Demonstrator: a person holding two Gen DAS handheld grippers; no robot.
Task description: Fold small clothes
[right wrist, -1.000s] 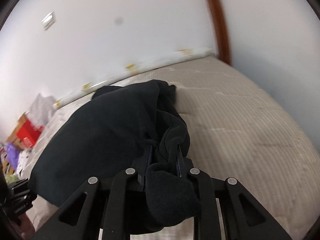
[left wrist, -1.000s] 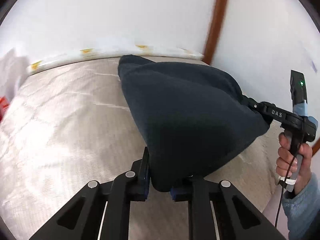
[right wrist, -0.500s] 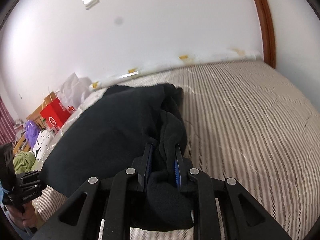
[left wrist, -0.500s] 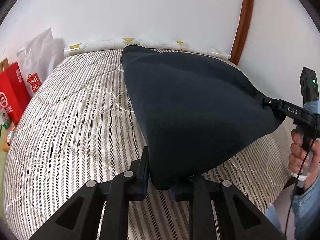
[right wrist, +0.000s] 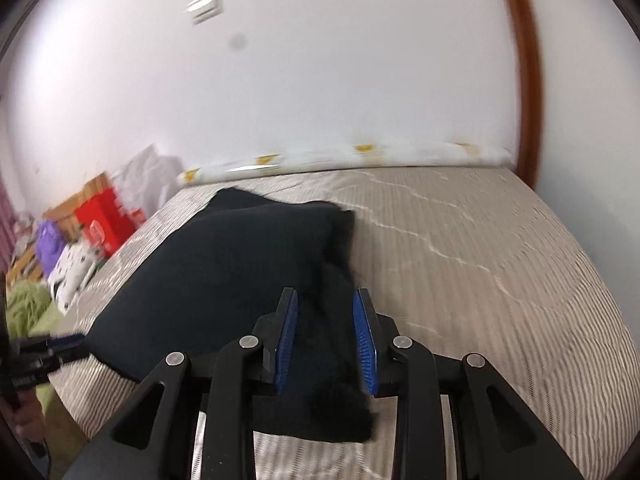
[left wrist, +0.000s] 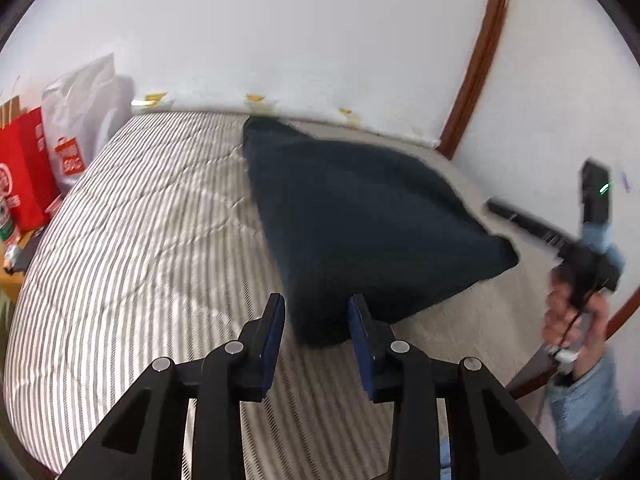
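I see both jaws just opened and let go, my left gripper (left wrist: 316, 312) and right gripper (right wrist: 325, 308) each straddling a near corner of the dark cloth (left wrist: 360, 216) lying on the striped bed (left wrist: 140, 240), bare mattress around

A striped mattress (left wrist: 140, 240) fills the room, a rolled patterned cloth (right wrist: 360, 158) along its far edge. Red bags (left wrist: 22, 168) and a white bag (left wrist: 80, 120) stand beside its left edge.
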